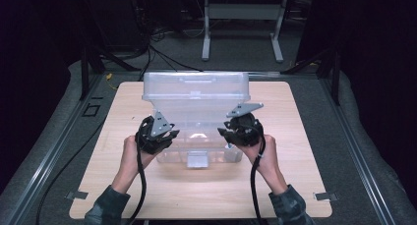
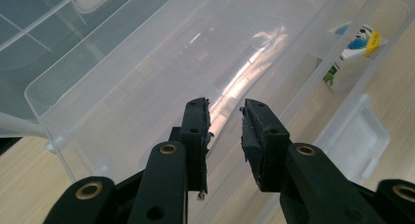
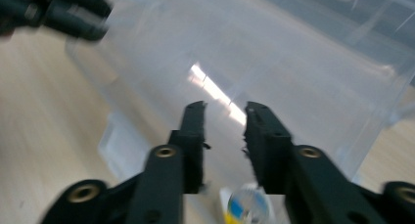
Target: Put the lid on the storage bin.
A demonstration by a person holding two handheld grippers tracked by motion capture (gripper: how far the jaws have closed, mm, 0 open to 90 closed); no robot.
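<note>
A clear plastic storage box (image 1: 216,118) stands on the wooden table (image 1: 300,151) with its lid (image 1: 196,85) swung up at the back. My left gripper (image 1: 169,135) is at the box's left side and my right gripper (image 1: 223,132) at its right side, both pointing inward. In the left gripper view the jaws (image 2: 225,109) stand a little apart over the box's inside (image 2: 147,87), with nothing pinched. The right gripper view is blurred; its jaws (image 3: 225,109) also show a narrow gap above the clear box (image 3: 303,53). A small blue, yellow and white packet (image 2: 359,43) (image 3: 247,207) lies inside the box.
The box's front latch (image 1: 198,159) (image 2: 359,136) sticks out toward the person. Bare table lies to the left, right and front of the box. Cables trail from both grippers over the table's front edge. A metal frame (image 1: 241,18) stands on the floor beyond.
</note>
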